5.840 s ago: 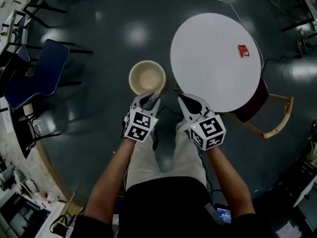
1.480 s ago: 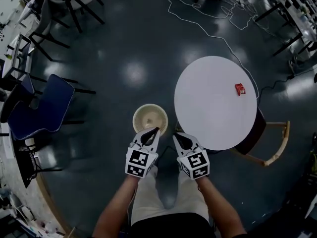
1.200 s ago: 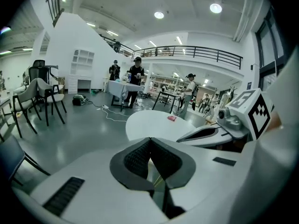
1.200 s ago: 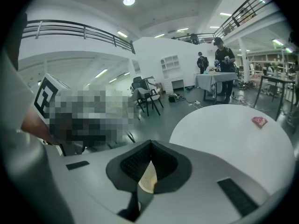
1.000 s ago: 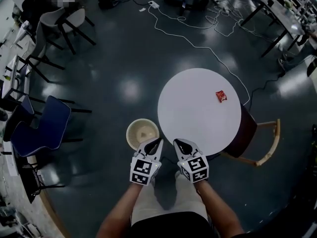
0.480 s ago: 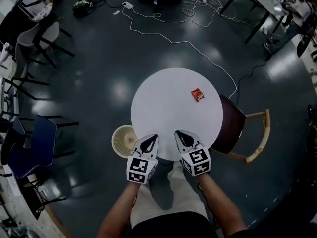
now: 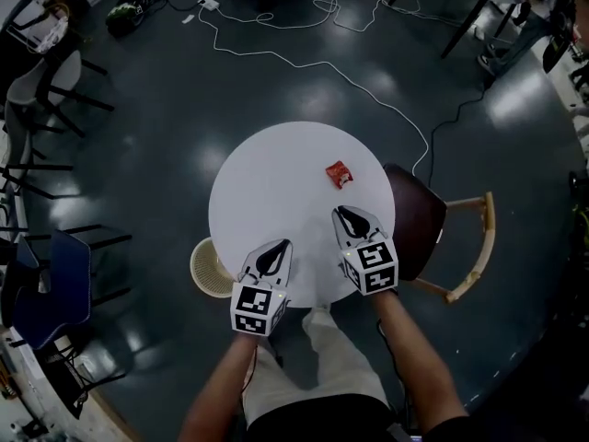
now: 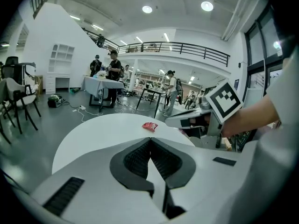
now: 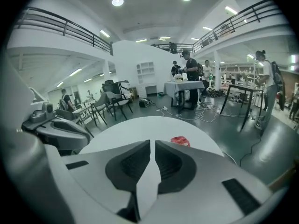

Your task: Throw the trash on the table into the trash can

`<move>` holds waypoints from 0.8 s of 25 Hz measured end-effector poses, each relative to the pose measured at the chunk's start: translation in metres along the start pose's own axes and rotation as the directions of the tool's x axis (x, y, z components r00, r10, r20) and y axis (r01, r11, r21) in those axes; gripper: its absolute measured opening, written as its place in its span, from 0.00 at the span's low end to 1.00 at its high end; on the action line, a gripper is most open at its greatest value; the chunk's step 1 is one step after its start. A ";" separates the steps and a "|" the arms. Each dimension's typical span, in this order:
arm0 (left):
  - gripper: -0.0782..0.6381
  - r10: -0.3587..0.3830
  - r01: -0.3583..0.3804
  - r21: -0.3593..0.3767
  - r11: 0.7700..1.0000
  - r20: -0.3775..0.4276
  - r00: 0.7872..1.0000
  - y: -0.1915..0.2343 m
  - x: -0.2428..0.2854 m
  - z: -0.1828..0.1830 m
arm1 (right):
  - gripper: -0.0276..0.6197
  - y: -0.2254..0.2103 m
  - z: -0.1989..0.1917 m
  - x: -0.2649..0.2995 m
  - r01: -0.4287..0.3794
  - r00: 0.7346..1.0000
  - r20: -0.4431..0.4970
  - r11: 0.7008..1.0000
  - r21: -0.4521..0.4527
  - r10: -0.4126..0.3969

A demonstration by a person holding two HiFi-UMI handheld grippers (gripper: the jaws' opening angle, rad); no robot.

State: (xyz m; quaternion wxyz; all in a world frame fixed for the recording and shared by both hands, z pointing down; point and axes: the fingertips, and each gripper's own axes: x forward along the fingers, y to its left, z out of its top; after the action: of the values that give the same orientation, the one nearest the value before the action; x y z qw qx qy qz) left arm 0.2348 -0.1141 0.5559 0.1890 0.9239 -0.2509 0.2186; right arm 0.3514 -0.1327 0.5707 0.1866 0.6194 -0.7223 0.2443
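A small red crumpled wrapper (image 7: 339, 174) lies on the round white table (image 7: 267, 191), towards its right side; it also shows as the wrapper (image 8: 150, 126) in the left gripper view and the wrapper (image 9: 180, 141) in the right gripper view. A cream trash can (image 7: 208, 269) stands on the floor at the table's near-left edge, partly under it. My left gripper (image 7: 280, 247) hovers over the table's near edge, shut and empty. My right gripper (image 7: 342, 213) is shut and empty too, a short way before the wrapper.
A dark-seated wooden chair (image 7: 433, 228) stands against the table's right side. A blue chair (image 7: 41, 284) and black chairs (image 7: 41, 109) are at the left. A white cable (image 7: 313, 63) runs across the dark floor beyond the table. People stand at tables (image 9: 187, 85) far off.
The view has shifted so the table sits more in the middle. Both grippers have come forward over its near edge, the right one closer to the wrapper. The trash can now lies behind the left gripper.
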 end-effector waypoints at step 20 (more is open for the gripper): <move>0.13 -0.016 0.017 0.013 1.000 -0.065 0.998 -0.003 0.102 -0.023 | 0.43 -0.115 -0.039 0.108 0.043 0.986 -0.160 0.999 0.033 -0.037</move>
State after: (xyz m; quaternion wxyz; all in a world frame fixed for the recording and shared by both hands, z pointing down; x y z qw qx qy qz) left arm 0.3087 -0.1394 0.6252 0.1924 0.9196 -0.2353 0.2488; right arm 0.4462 -0.2097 0.6776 0.2373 0.6154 -0.6880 0.3026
